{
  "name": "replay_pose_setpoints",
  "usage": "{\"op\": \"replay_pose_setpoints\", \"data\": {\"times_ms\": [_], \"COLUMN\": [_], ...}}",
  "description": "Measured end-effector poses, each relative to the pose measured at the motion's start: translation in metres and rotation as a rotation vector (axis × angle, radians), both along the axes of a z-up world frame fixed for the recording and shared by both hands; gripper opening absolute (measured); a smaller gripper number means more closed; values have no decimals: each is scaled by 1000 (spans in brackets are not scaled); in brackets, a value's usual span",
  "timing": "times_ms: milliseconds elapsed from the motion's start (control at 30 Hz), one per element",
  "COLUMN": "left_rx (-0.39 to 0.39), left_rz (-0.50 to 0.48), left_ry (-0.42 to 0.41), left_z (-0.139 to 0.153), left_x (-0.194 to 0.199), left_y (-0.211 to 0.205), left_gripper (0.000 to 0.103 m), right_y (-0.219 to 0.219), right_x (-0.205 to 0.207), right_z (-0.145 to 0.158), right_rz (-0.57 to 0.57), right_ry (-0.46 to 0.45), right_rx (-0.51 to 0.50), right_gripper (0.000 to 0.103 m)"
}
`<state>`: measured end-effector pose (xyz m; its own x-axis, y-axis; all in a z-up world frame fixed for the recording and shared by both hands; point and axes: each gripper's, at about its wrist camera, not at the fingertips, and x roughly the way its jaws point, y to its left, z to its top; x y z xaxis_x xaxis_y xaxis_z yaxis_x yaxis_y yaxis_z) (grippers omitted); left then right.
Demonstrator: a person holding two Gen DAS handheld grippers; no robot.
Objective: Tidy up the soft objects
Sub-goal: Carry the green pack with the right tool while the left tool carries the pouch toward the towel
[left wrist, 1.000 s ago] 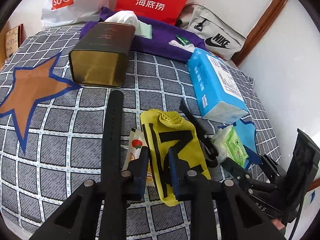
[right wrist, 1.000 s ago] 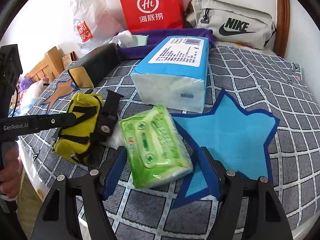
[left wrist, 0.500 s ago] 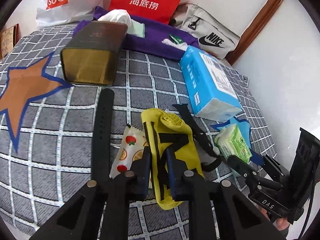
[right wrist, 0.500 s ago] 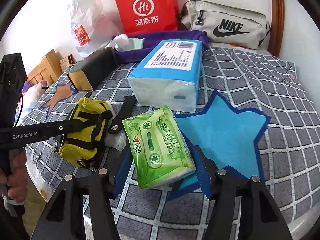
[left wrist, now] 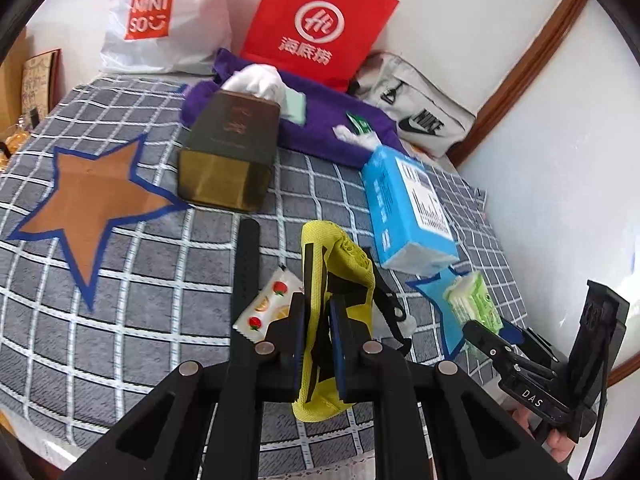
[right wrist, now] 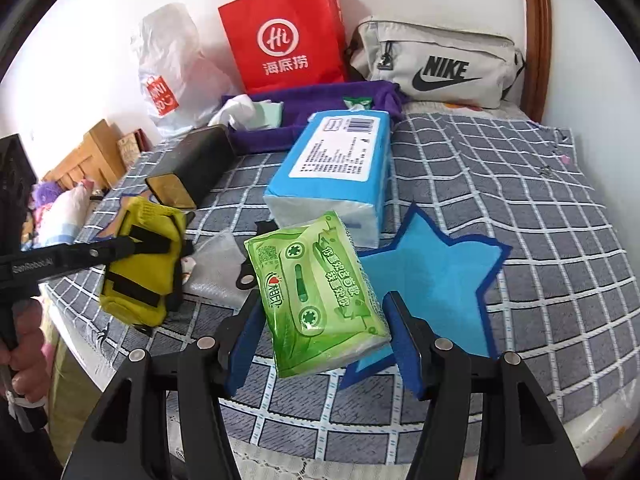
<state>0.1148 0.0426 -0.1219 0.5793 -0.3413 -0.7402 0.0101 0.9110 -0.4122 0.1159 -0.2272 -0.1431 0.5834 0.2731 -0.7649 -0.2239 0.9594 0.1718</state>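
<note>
My left gripper is shut on a yellow pouch with black straps and holds it lifted off the bed; the pouch also shows in the right wrist view. My right gripper is shut on a green tissue pack and holds it raised above the blue star patch. The green pack also shows in the left wrist view.
A large blue tissue pack lies mid-bed, with a dark gold tin to its left. A fruit-print sachet and a black strap lie by the pouch. A purple cloth, red bag and grey Nike bag stand behind.
My left gripper closed on the yellow pouch and lifted it, so it now hangs upright. My right gripper closed on the green tissue pack and raised it off the bed.
</note>
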Motion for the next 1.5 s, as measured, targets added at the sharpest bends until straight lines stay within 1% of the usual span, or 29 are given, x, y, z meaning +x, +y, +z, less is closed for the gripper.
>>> {"op": "replay_pose_setpoints", "data": {"times_ms": [67,367,800,1133,1333,1500], "left_rx": [-7,6,0,0,-12,4], "left_rz": [15,72,117,128,124,119], "left_ry": [-10,-44,-98,-129,-154,-159], "left_z": [5,25,51,68,76,78], "left_x": [-2,-6,4,23,37,50], "left_y": [6,25,42,48,51,50], "left_gripper": [12,12,12,12,12,12], "right_y": [-2,-10,-2,2,4,6], "right_x": [-1,3,15,31,41,50], "right_z": [4,28,60,83,90,94], "right_rz": [-6,-19,0,4,-2,-4], "right_ry": [-7,-24,-78,-131,-155,-171], "right_rx": [1,38,32,28,16,9], "right_gripper": [59,59,59,59,59,59]}}
